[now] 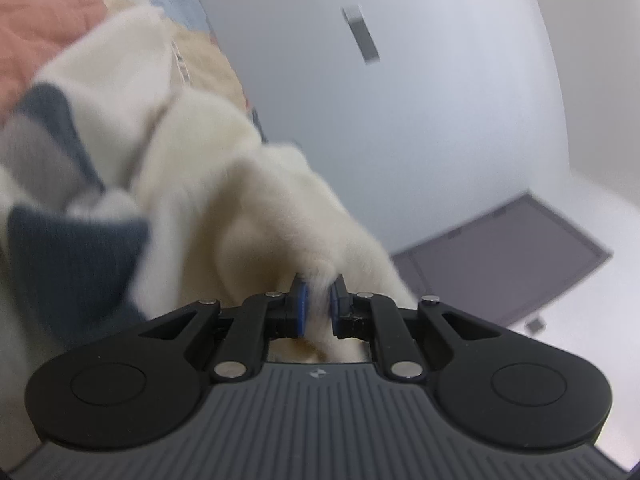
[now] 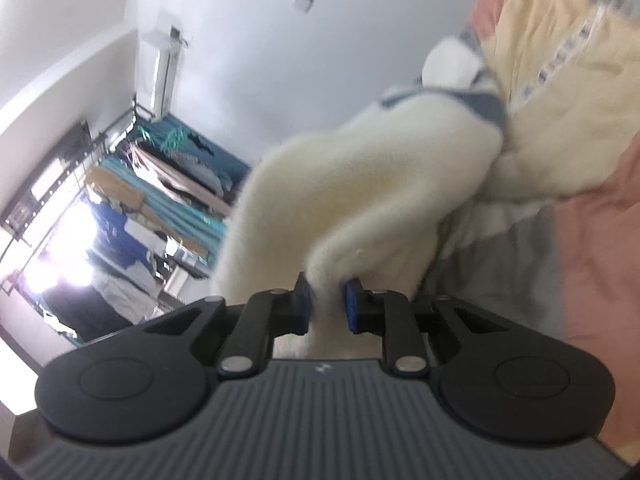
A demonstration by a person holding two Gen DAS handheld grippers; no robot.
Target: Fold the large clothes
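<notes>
**Garment gripped at both ends, fold not begun**

Left claw [image 1: 318, 304] is clamped on a pinch of the cream fleece garment [image 1: 192, 152]; right claw [image 2: 327, 306] is likewise closed on a fold of it; the garment hangs bunched ahead of both claws above the patchwork bedding [image 2: 592, 240]; no fold is visible; spreading and folding remain.

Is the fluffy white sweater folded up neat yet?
No. The fluffy white sweater is bunched and hanging, pinched by the left gripper and the right gripper.
</notes>
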